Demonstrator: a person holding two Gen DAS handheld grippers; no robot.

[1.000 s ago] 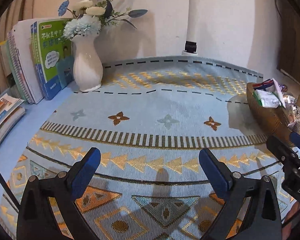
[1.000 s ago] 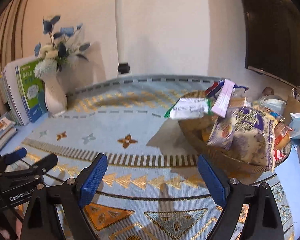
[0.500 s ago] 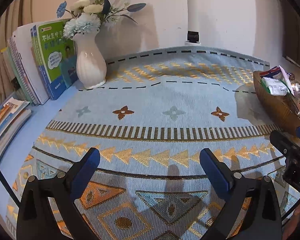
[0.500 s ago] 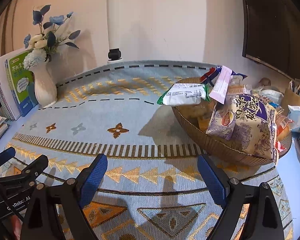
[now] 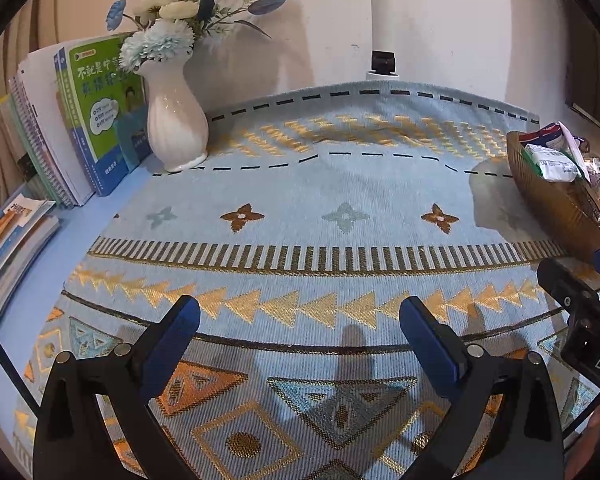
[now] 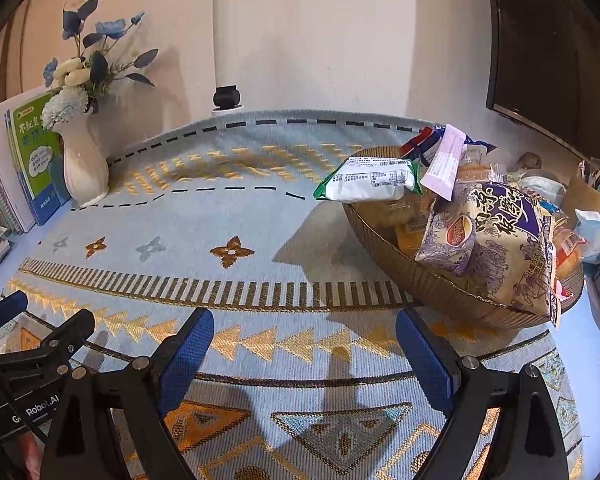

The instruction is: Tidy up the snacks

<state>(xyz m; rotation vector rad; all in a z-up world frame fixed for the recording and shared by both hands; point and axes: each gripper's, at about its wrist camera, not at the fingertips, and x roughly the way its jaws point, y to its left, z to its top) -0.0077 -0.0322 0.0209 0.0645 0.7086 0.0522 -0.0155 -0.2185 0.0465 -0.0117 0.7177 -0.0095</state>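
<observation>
A brown woven basket (image 6: 440, 284) full of snack packets stands on the patterned blue cloth at the right. A white and green packet (image 6: 370, 180) hangs over its left rim and a large purple bag (image 6: 508, 244) leans over its front. The basket also shows at the right edge of the left wrist view (image 5: 548, 200). My right gripper (image 6: 304, 344) is open and empty, low over the cloth, in front and left of the basket. My left gripper (image 5: 300, 336) is open and empty over the cloth, left of the right gripper (image 5: 580, 304).
A white vase of blue flowers (image 5: 176, 124) stands at the back left beside upright books (image 5: 88, 116). Flat books (image 5: 12, 236) lie at the left edge. A dark screen (image 6: 556, 52) hangs at the right. A pen holder (image 6: 584, 196) and tissues sit behind the basket.
Both grippers have dropped lower and tilted down toward the cloth, with the right one closer to the basket. Both stay open and empty.
</observation>
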